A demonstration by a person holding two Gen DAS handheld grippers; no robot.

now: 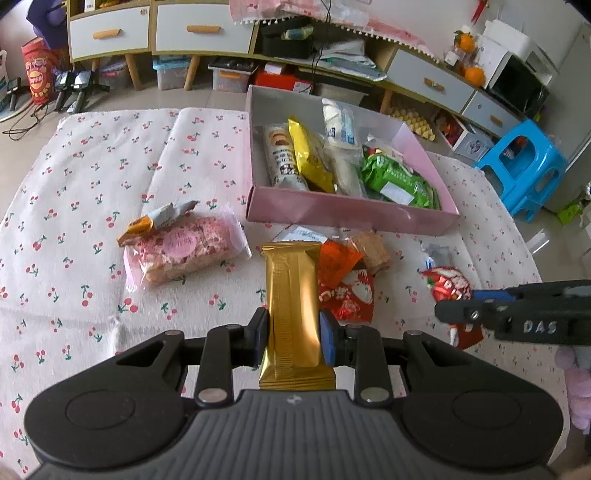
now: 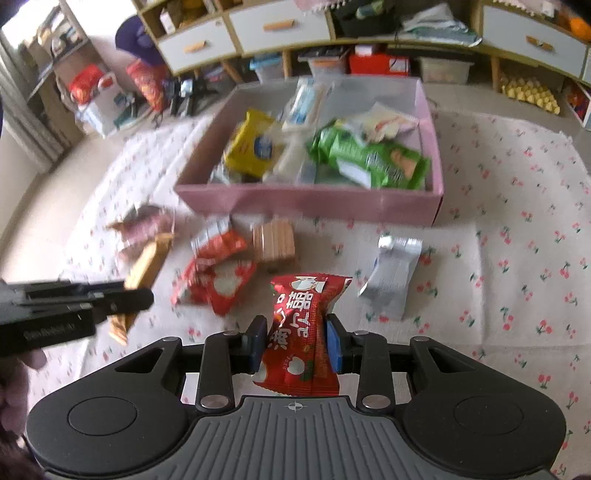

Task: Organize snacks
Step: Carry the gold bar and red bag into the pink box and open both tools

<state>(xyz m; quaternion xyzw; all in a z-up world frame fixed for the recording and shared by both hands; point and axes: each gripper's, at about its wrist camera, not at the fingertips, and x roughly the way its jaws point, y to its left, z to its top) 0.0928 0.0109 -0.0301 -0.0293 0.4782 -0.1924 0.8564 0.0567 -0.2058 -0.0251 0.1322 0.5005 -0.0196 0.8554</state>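
Note:
My left gripper [image 1: 293, 338] is shut on a long gold snack bar [image 1: 291, 295], held above the cherry-print cloth [image 1: 92, 166]. My right gripper [image 2: 295, 343] is shut on a red snack packet [image 2: 304, 325], also held above the cloth. The pink box [image 1: 351, 214] ahead holds several snacks: a yellow pack [image 1: 308, 155], a green pack [image 1: 399, 177] and white packs. The box also shows in the right wrist view [image 2: 310, 201]. On the cloth lie a pink rice bar [image 1: 181, 254], red packets [image 1: 345, 288], a wafer [image 2: 274, 243] and a silver packet [image 2: 393, 277].
Low white cabinets with drawers [image 1: 201, 31] line the far wall, with storage bins under them. A blue plastic stool [image 1: 524, 166] stands right of the cloth. The right gripper body [image 1: 517, 317] reaches in from the right; the left gripper body [image 2: 66, 306] from the left.

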